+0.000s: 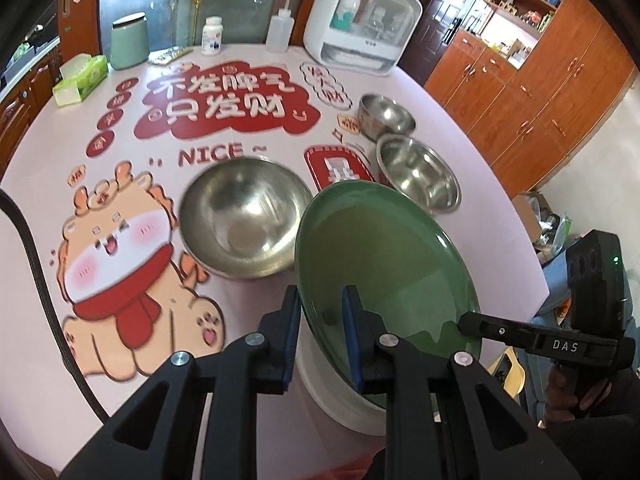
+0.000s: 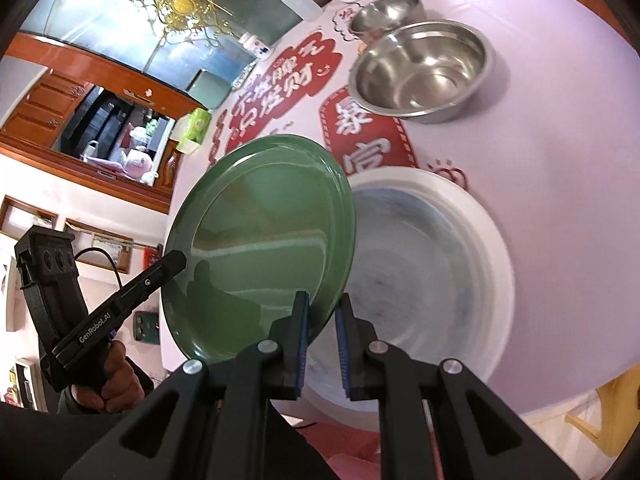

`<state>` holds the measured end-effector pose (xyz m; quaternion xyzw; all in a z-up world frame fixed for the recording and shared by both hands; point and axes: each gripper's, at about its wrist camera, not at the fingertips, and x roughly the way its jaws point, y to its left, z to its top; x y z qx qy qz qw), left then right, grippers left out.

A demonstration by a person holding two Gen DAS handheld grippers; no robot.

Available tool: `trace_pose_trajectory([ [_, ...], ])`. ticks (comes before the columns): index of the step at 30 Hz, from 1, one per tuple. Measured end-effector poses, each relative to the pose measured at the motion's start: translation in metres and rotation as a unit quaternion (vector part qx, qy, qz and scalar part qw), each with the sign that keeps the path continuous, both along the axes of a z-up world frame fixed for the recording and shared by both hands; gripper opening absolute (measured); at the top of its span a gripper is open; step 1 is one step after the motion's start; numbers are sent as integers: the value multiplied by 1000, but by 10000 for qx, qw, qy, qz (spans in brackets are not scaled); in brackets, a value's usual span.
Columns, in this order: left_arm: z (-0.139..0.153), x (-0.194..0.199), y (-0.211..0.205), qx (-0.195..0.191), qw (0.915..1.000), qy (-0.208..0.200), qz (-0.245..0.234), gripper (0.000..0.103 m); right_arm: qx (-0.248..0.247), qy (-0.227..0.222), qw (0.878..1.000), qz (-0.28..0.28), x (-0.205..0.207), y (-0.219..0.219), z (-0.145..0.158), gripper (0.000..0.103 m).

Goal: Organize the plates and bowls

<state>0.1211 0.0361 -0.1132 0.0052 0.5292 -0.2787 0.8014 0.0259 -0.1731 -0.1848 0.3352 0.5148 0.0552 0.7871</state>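
Note:
A green plate (image 1: 384,260) (image 2: 260,220) hangs tilted above a large white plate (image 2: 500,248) (image 1: 320,384) at the near edge of the table. My left gripper (image 1: 322,300) is shut on the green plate's left rim. My right gripper (image 2: 322,304) is shut on its opposite rim, and its fingertips (image 1: 472,322) show from the side in the left wrist view. A big steel bowl (image 1: 244,216) stands left of the plates. A medium steel bowl (image 1: 418,174) (image 2: 424,72) and a small one (image 1: 386,114) (image 2: 388,10) stand further back.
The pink printed tablecloth (image 1: 248,304) covers a round table. Along its far edge stand a tissue box (image 1: 80,78), a green canister (image 1: 129,42), a pill bottle (image 1: 212,36), a squeeze bottle (image 1: 278,30) and a white countertop cabinet (image 1: 362,20). Wooden cupboards (image 1: 540,92) line the right.

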Motion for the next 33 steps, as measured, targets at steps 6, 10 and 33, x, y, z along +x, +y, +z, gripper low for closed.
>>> trace_pose_trajectory([
  [6,-22,-13,-22,185,9995,259,64,18,-136,258,9995,141,-9,-18,-11,14],
  [10,-35,-20,-35,276,9987,401,145,18,-231,382,9987,254,-14,-28,-17,14],
  [33,-74,-36,-59,803,9901,956,643,19,-1296,515,9828,1212,-7,-23,-27,17],
])
